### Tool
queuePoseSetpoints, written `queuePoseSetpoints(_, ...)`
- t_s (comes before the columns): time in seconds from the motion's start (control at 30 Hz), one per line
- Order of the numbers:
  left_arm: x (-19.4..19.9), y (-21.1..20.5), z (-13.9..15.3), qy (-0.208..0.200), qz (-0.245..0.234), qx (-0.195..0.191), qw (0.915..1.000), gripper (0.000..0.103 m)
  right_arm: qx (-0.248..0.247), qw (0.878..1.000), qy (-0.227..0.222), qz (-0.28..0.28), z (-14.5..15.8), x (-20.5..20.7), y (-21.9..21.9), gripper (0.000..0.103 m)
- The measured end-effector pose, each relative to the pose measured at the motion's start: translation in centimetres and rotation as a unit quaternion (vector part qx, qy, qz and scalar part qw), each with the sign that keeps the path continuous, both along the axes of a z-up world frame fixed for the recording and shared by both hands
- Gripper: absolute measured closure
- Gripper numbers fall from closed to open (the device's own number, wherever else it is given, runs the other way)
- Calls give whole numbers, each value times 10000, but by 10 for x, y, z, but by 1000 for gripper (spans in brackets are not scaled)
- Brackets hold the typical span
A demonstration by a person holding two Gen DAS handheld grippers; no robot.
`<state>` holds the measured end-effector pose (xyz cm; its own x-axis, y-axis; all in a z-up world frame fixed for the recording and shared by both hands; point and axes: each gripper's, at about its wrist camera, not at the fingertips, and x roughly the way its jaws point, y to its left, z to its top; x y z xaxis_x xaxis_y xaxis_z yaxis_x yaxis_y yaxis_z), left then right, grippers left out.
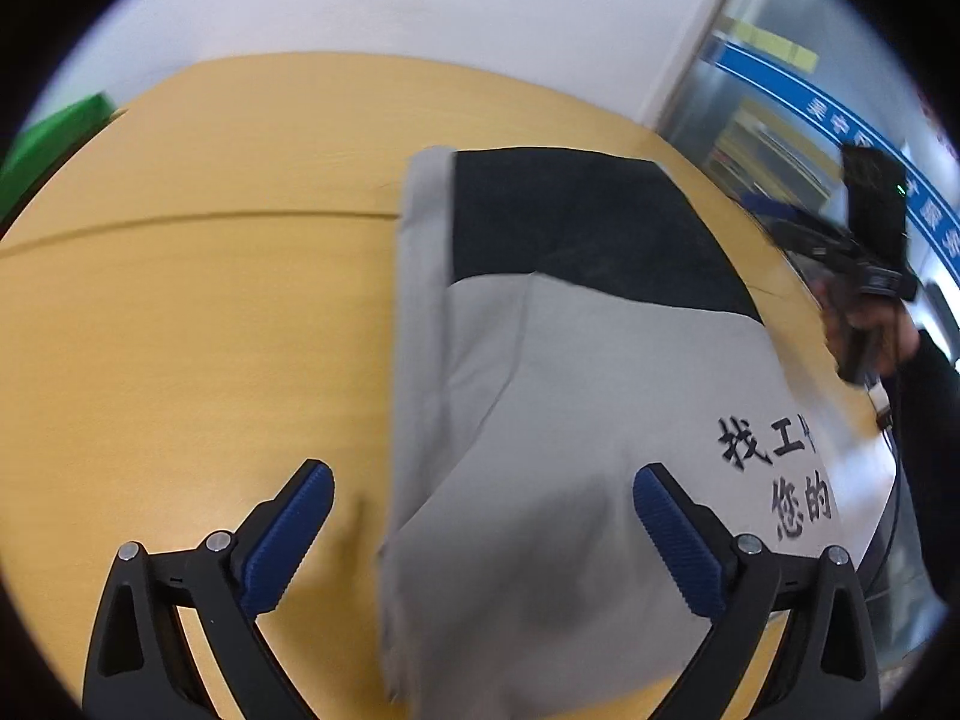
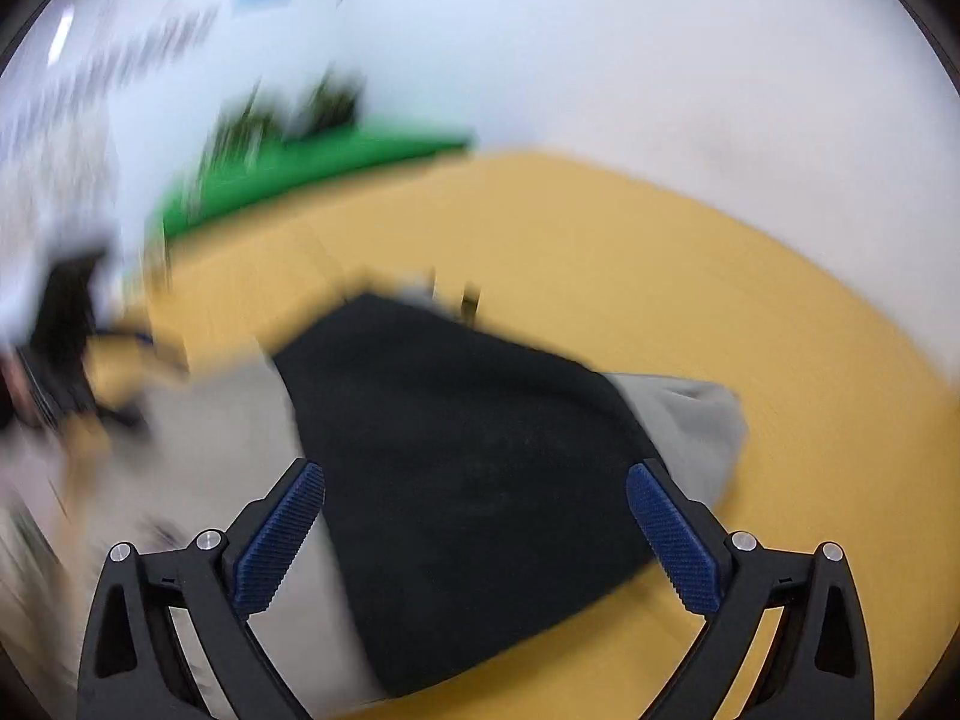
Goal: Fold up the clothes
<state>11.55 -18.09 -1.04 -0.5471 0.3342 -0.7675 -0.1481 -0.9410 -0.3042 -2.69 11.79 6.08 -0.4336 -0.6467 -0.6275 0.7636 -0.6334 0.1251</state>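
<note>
Left hand-held gripper: nearest the left wrist camera; blue ribbed fingers spread wide, nothing between them; it hangs over the near end of the garment, one finger above bare desk, the other above grey cloth.
Right hand-held gripper: nearest the right wrist camera; fingers spread wide, empty, poised over the garment's black panel. This view is heavily motion-blurred.
Garment: grey with a black panel at its far end and black printed characters near its right edge; lies partly folded on the desk, a long fold running down its left side.
Desk: yellow wood-look top with a seam line running left from the garment.
Green object: beyond the desk's far-left edge, well apart from the garment; too blurred to identify.
Person's hand: right of the garment, gripping the dark handle of the other device.
Wall: white, behind the desk beyond the garment.
</note>
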Motion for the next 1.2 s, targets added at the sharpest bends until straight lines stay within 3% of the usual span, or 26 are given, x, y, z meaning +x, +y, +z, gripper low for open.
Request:
queuePoseSetpoints(0.1, 2, -13, -18, -427, 60, 260, 9987, 2, -454, 9918, -1042, -585, -19, -1, 36, 0)
queuePoseSetpoints(0.2, 3, -12, -23, -461, -92, 319, 9984, 2, -412, 9810, -1711, -814, -51, 4, 40, 0)
queuePoseSetpoints(0.3, 3, -13, -24, -500, -248, 649, 9963, 2, -503, 9708, -2140, -961, -74, -1, 42, 0)
queuePoseSetpoints(0.43, 4, -18, -22, -545, -381, 947, 9933, 3, -695, 9647, -2353, -952, -87, -11, 31, 0)
queuePoseSetpoints(0.5, 7, -24, -23, -574, -389, 1152, 9909, 4, -683, 9665, -2303, -903, -89, -14, 20, 0)
queuePoseSetpoints(0.53, 6, -25, -23, -609, -378, 1248, 9896, 10, -668, 9677, -2268, -876, -89, -15, 14, 1)
queuePoseSetpoints(0.57, 5, -24, -23, -655, -360, 1333, 9882, 24, -652, 9687, -2248, -831, -87, -16, 13, 1)
queuePoseSetpoints(0.6, 6, -24, -23, -712, -313, 1397, 9871, 31, -636, 9694, -2239, -775, -83, -17, 14, 5)
queuePoseSetpoints(0.63, 8, -27, -24, -790, -271, 1477, 9855, 46, -592, 9706, -2209, -756, -82, -17, 12, 15)
queuePoseSetpoints(0.67, 5, -27, -26, -887, -257, 1598, 9828, 59, -527, 9719, -2163, -762, -81, -15, 7, 15)
queuePoseSetpoints(0.77, 3, -25, -30, -1018, -280, 1826, 9775, 73, -300, 9757, -2010, -823, -81, -11, -4, 22)
queuePoseSetpoints(0.83, 7, -22, -25, -950, -305, 1963, 9754, 82, -305, 9752, -1986, -931, -78, -8, 2, 42)
queuePoseSetpoints(0.93, 8, -14, -16, -824, -321, 2179, 9720, 88, -316, 9761, -1827, -1134, -78, 3, 7, 59)
queuePoseSetpoints(1.03, 11, -10, -3, -719, -308, 2304, 9700, 90, -229, 9830, -1368, -1205, -63, 20, 10, 76)
queuePoseSetpoints(1.2, 1, 1, 30, -363, -444, 2415, 9687, 93, -382, 9920, -540, -1073, -10, 34, 10, 82)
